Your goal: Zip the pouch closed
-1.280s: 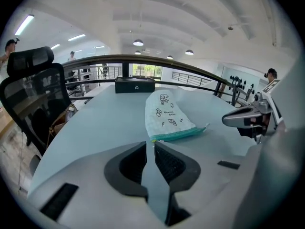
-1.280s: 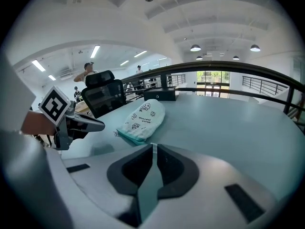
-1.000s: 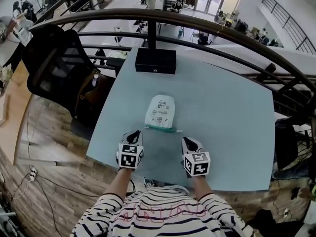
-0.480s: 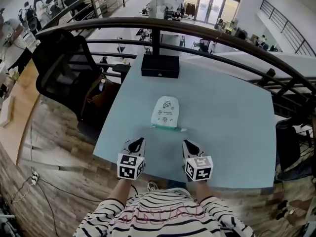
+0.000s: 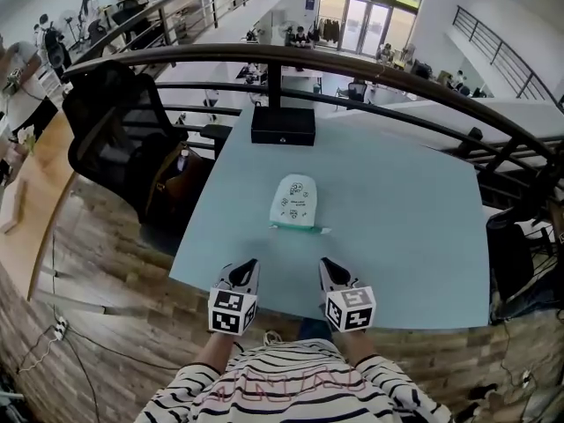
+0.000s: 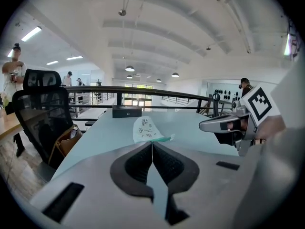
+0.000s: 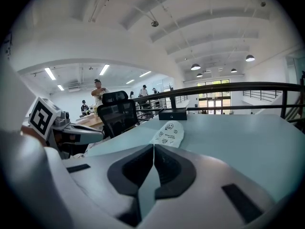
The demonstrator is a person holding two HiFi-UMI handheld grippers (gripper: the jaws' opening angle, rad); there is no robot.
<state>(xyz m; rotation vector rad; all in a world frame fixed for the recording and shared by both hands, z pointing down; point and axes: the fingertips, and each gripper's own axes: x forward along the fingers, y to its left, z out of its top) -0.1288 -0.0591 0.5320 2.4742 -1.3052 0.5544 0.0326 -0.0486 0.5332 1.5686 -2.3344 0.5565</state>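
Note:
A white pouch (image 5: 293, 200) with small dark drawings and a green zip edge lies in the middle of the pale blue table (image 5: 414, 218), zip end towards me. It also shows as the pouch (image 6: 145, 129) in the left gripper view and the pouch (image 7: 169, 133) in the right gripper view. My left gripper (image 5: 248, 265) hovers over the table's near edge, shut and empty, well short of the pouch. My right gripper (image 5: 323, 263) hangs beside it, also shut with nothing between its jaws. Both point towards the pouch.
A black box (image 5: 283, 124) sits at the table's far edge against a dark railing (image 5: 352, 64). A black office chair (image 5: 115, 130) with a brown bag (image 5: 176, 179) stands left of the table. People stand far off at the left.
Both grippers have drawn back from the pouch towards me and risen, now over the table's near edge. The pouch has stayed where it was.

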